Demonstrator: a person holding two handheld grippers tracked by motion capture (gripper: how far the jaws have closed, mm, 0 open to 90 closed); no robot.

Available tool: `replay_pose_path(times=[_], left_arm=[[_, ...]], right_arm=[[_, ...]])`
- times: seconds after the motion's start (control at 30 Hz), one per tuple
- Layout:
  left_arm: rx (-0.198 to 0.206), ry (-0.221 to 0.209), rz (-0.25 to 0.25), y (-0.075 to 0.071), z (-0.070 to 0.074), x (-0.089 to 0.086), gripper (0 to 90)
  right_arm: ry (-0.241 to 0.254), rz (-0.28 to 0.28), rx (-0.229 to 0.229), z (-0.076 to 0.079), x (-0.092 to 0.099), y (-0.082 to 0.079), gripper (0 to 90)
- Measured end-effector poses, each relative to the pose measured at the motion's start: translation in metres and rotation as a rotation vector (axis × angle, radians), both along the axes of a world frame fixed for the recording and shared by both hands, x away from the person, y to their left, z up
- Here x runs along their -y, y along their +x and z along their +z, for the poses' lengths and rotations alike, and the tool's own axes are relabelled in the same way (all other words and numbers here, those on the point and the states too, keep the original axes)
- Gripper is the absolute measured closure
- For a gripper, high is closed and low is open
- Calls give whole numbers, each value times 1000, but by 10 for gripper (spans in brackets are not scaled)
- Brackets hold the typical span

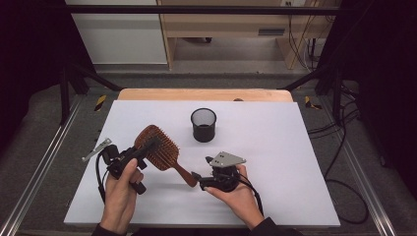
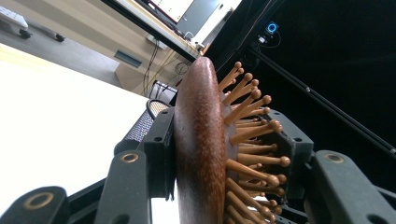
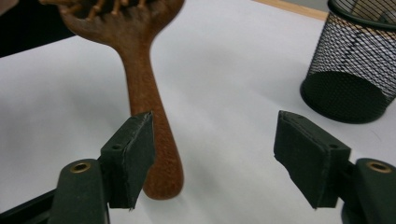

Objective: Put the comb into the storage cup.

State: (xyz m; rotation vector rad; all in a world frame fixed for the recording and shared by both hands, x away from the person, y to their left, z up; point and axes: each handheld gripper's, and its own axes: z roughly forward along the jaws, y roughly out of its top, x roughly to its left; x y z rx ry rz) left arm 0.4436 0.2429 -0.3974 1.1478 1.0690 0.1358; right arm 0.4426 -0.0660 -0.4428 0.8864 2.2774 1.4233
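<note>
A brown wooden paddle hairbrush (image 1: pixel 160 149) is held above the white table top (image 1: pixel 275 147), bristles up and handle pointing toward the right hand. My left gripper (image 1: pixel 149 146) is shut on the brush head; in the left gripper view its pads clamp the brush's back and bristle side (image 2: pixel 201 149). My right gripper (image 1: pixel 195 178) stands open at the handle's end. In the right gripper view the handle (image 3: pixel 149 107) runs down just inside the left pad of the right gripper (image 3: pixel 215 154), with a wide gap to the other pad.
A black mesh pen cup (image 1: pixel 203 124) stands upright behind the brush, mid table, and shows at the upper right in the right gripper view (image 3: pixel 348 70). The wooden table edge (image 1: pixel 204 94) runs along the back. Cables (image 1: pixel 344 147) lie on the floor to the right.
</note>
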Motion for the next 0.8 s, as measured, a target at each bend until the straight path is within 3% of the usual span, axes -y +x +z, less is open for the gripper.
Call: replay_pose_path(times=[0.67,0.8], left_arm=[[8,0,27,1,2,-9,506],[14,2,30,1,3,-10,506]], right_arm=[[-24,-157,-34,-10,32,27,192],[-38,-195,-31,-8,43,30,70]])
